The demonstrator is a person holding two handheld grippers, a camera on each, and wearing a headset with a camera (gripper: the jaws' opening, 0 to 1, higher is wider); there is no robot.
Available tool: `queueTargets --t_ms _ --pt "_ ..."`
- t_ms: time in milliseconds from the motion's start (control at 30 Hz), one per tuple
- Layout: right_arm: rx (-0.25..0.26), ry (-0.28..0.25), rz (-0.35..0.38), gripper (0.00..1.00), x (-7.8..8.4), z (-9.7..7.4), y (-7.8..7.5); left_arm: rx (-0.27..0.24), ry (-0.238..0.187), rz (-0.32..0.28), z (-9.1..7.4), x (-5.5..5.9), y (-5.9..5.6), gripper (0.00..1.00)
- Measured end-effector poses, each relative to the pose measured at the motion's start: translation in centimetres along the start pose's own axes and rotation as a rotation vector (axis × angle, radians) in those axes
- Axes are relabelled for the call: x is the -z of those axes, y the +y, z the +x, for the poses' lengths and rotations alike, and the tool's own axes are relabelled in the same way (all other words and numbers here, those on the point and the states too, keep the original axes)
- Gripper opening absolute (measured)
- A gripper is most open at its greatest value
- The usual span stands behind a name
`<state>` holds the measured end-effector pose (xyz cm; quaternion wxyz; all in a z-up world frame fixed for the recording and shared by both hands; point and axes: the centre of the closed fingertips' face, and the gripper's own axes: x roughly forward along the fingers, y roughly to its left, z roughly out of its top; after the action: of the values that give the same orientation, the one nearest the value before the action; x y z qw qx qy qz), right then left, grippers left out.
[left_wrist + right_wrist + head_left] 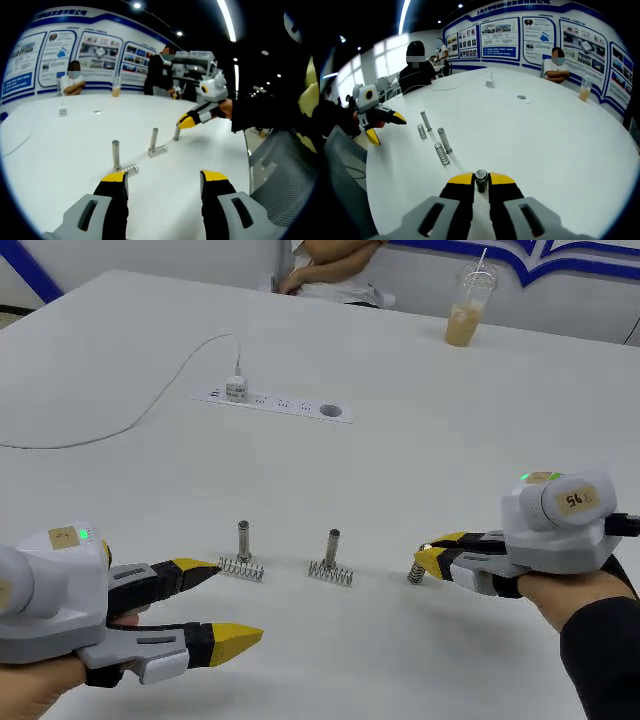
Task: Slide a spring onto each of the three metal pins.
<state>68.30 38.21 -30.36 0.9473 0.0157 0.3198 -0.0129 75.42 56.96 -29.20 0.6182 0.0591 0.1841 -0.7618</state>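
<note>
My right gripper has its jaws clenched on the third pin, which stands upright on the counter with coils wrapped round it; I judge that spring to be on, or very nearly seated. My left gripper hangs with its jaws released and nothing between them, just beside the left pin. That pin and the middle pin both stand bare, each with its spring lying flat at its foot: the left spring and the middle spring.

To finish this step well I should let go of the third pin gently and straight back, so that it does not tip. For the next one, I would pinch the left spring lightly near one end, across the coils, with just enough grip to lift it without crushing it. Then I would turn it upright, bring its open end square over the pin's top and lower it along the pin's axis. My right jaws could steady the pin low at its base, below where the spring must settle
</note>
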Motion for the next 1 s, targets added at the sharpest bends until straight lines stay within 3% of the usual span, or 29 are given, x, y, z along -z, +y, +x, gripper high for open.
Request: queueTargets --t_ms 400,700,1000 --pt "0.012 -0.010 -0.007 0.17 -0.4 -0.6 0.0 0.000 -0.005 0.001 0.0 -0.1 0.0 0.60" --pt "0.027 -0.058 -0.053 0.18 -2.8 -2.0 0.5 0.001 -0.009 0.004 0.0 -0.2 0.0 0.60" --pt "-0.024 -0.083 -0.119 0.18 -5.0 -1.7 4.0 0.004 -0.012 0.010 -0.1 -0.3 -0.3 0.59"
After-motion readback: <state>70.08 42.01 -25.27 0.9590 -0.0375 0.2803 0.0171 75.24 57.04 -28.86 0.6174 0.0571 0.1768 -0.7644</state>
